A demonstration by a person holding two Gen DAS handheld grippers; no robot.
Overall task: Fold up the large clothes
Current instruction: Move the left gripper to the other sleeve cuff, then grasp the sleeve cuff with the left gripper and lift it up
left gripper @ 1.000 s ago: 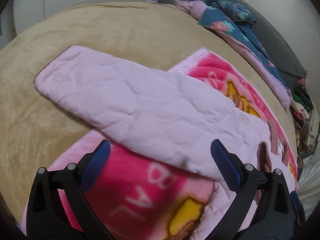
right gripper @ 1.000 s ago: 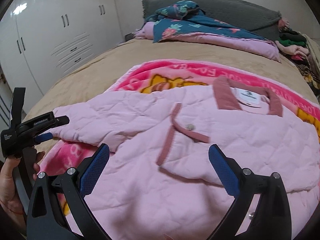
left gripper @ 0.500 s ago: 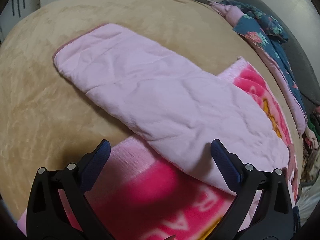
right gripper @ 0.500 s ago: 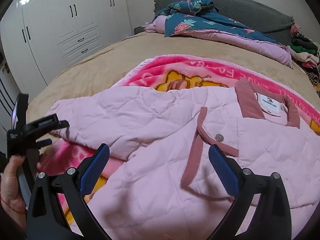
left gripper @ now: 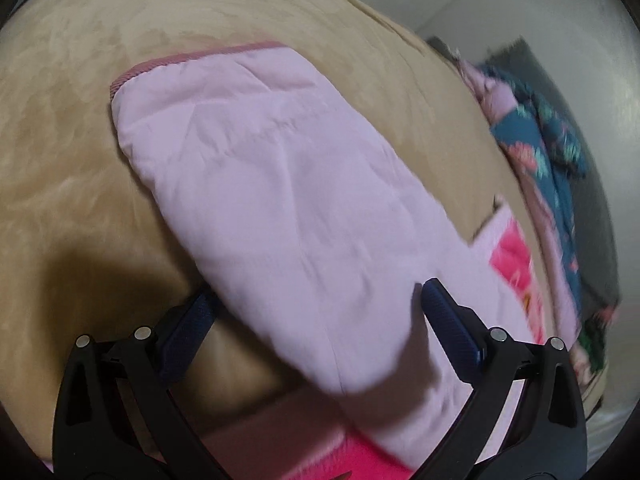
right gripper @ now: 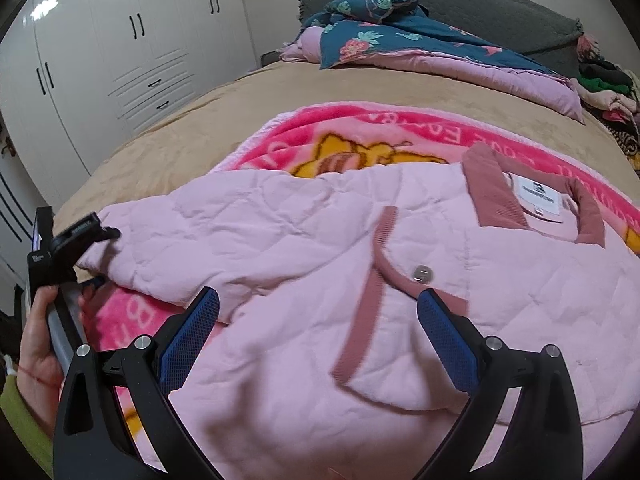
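A pale pink quilted jacket point(right gripper: 360, 280) with a dusty-rose collar point(right gripper: 496, 192) lies face up on a pink cartoon blanket point(right gripper: 360, 136) on a tan bed. Its left sleeve point(left gripper: 280, 184) stretches over the tan cover and ends in a rose cuff point(left gripper: 192, 60). My left gripper point(left gripper: 316, 300) is open, with the sleeve between its fingers, one finger point(left gripper: 188, 328) partly under the sleeve edge. It also shows at the sleeve end in the right wrist view point(right gripper: 80, 240). My right gripper point(right gripper: 318, 332) is open just above the jacket's front.
A teal floral quilt point(right gripper: 400, 36) and a pink quilt lie at the head of the bed against a grey headboard point(right gripper: 500, 12). A clothes pile point(right gripper: 608, 88) is at the far right. White wardrobes point(right gripper: 120, 60) stand along the left.
My left gripper has moved forward and down along the sleeve toward the cuff, and now straddles the sleeve. My right gripper has shifted slightly left over the jacket front.
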